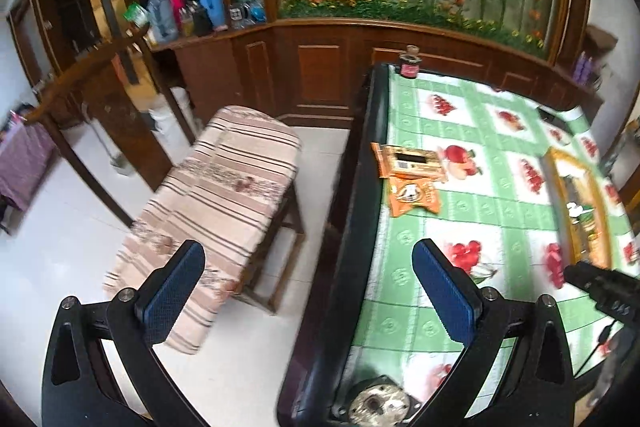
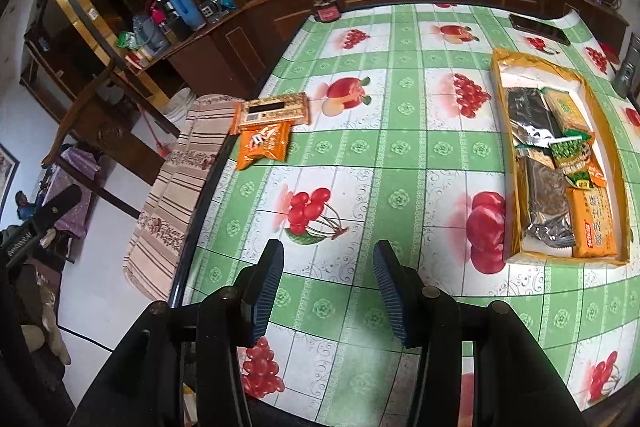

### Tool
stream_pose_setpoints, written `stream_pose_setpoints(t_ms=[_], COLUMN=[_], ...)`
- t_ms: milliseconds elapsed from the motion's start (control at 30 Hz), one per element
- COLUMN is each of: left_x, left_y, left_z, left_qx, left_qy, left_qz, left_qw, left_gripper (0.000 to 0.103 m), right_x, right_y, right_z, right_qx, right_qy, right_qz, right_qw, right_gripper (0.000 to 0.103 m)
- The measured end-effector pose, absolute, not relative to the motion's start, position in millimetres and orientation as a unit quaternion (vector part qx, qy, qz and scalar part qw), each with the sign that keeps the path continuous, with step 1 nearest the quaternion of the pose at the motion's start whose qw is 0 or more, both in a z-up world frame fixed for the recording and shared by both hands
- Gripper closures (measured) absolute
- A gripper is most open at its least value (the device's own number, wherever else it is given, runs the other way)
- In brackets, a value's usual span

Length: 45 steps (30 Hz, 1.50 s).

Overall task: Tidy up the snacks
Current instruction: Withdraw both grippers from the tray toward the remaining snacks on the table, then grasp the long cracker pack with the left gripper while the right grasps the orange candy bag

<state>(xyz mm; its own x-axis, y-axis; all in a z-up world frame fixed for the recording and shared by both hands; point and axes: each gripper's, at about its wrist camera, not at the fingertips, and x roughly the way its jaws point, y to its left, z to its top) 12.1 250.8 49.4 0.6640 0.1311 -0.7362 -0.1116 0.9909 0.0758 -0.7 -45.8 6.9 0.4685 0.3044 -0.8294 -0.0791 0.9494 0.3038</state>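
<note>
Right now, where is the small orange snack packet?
The small orange snack packet lies near the table's left edge in the right wrist view, touching the longer orange pack behind it, far from the snack box.

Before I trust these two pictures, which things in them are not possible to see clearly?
- Yellow box, left wrist view: seen edge-on near the frame's right side, contents mostly hidden by its wall.
- Right gripper, left wrist view: only a dark tip shows, the rest cut off.
- Snack packets in the box, right wrist view: overlapping, so the count is unclear.
- Packet print: too small.
</note>
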Motion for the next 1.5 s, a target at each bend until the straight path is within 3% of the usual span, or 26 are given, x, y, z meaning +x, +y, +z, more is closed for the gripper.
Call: stream_pose_setpoints(t_ms=[1000,1500], left_x=[-22.6,-12.7], left_y=[144.7,161.1], left_z=[65.2,52.6], left_qx=[0.105,0.129], left_qy=[0.415,0.433], left_qz=[0.059,0.067], left_qw=[0.902,0.889], left_gripper=[0.000,0.000], right_x=[-55.2,-41.2], right_y=[-152.0,-131.9], right_z=[15.8,-8.3], right_qx=[0.172,0.177], right_qy=[0.483,0.504], right_qz=[0.092,0.102], right_qw=[0.854,0.840], right_gripper=[0.051,0.050])
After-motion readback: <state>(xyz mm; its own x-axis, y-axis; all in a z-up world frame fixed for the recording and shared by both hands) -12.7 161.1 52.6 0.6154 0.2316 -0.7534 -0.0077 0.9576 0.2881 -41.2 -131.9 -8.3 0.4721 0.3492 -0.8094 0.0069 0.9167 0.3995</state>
